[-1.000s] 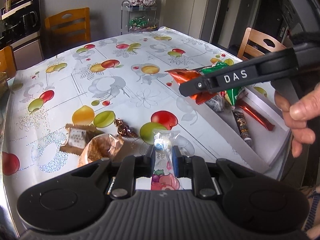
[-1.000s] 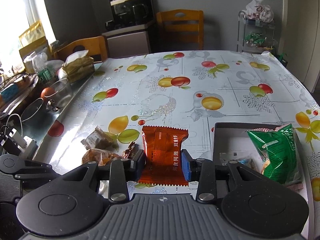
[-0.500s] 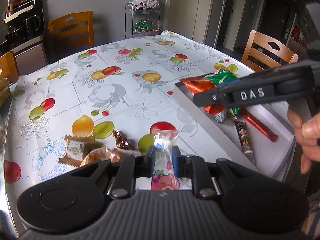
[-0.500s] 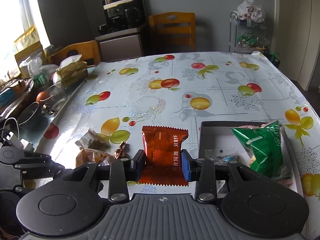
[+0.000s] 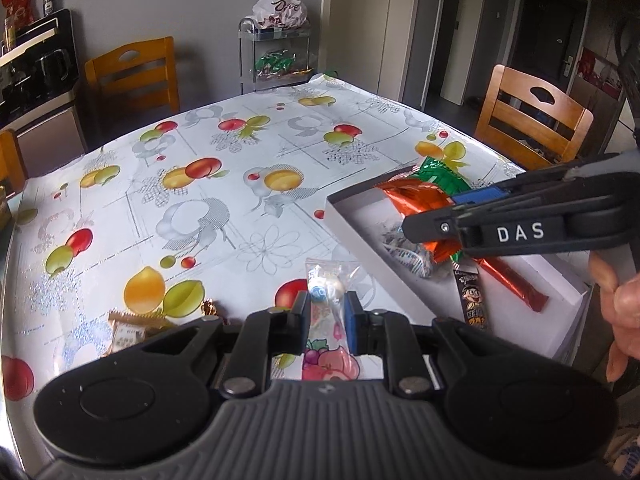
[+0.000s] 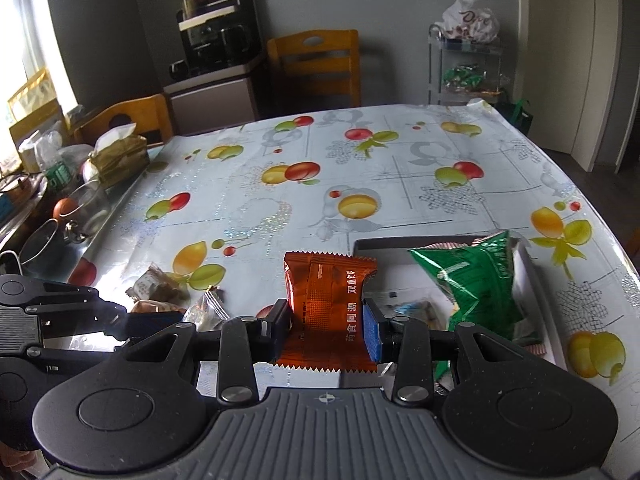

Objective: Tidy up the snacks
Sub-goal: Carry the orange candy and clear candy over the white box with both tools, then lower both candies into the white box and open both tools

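Both tools have drifted toward the white box (image 5: 362,236) since a second ago, each still carrying its snack. The left tool (image 5: 327,314) is clamped on a clear candy packet (image 5: 326,300); the right tool (image 6: 326,320), marked "DAS", grips an orange packet (image 6: 328,304) printed with Chinese characters. Just right of it, one green bag (image 6: 480,284) lies in the box. Three small snacks (image 6: 160,286) lie on the surface (image 5: 208,208) to the left.

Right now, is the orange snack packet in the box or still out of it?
Out: the right gripper holds the orange packet above the box.
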Motion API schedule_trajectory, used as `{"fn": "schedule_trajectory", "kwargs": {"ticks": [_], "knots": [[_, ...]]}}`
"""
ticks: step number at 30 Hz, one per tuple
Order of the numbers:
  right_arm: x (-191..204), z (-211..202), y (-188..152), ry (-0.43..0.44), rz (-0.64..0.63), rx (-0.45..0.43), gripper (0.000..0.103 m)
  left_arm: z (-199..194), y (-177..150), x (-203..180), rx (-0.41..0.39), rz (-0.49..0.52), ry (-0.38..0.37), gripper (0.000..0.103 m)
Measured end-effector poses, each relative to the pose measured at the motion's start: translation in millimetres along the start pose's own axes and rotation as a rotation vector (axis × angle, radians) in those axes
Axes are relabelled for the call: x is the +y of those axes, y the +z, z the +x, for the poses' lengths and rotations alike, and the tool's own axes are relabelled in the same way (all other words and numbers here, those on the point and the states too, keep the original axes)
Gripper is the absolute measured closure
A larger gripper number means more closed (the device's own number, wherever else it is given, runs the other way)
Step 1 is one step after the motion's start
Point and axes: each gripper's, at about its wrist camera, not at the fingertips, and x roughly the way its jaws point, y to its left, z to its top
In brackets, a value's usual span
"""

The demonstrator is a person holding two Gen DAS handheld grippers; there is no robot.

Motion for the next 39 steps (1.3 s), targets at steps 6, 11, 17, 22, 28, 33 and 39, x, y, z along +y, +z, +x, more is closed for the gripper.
{"fn": "schedule_trajectory", "kwargs": {"ticks": [6, 11, 17, 22, 28, 33, 39], "knots": [[-8.7, -2.5, 0.2, -0.017, 0.008, -0.001, 0.064, 6.4, 6.9, -7.7, -0.002, 0.012, -0.018, 0.089], [-17.1, -4.2, 0.1, -0.033, 0.015, 0.002, 0.064, 13.0, 13.5, -17.4, -0.004, 0.028, -0.046, 0.089], [-32.0, -8.4, -1.6, -0.062, 0.032, 0.004, 0.064, 22.3, 22.3, -33.6, -0.009, 0.06, -0.087, 0.089], [-44.2, -12.7, -3.8, -0.083, 0.047, 0.003, 0.064, 30.5, 29.8, -46.0, -0.007, 0.082, -0.116, 0.089], [-60.6, -16.9, -5.1, -0.109, 0.069, 0.005, 0.064, 39.7, 37.4, -57.8, -0.004, 0.101, -0.142, 0.089], [-72.4, -18.7, -7.3, -0.127, 0.081, 0.013, 0.064, 45.2, 40.7, -64.9, -0.003, 0.107, -0.154, 0.089], [-81.7, -19.9, -9.9, -0.137, 0.087, 0.021, 0.064, 54.2, 42.8, -74.6, 0.009, 0.114, -0.168, 0.089]]}}
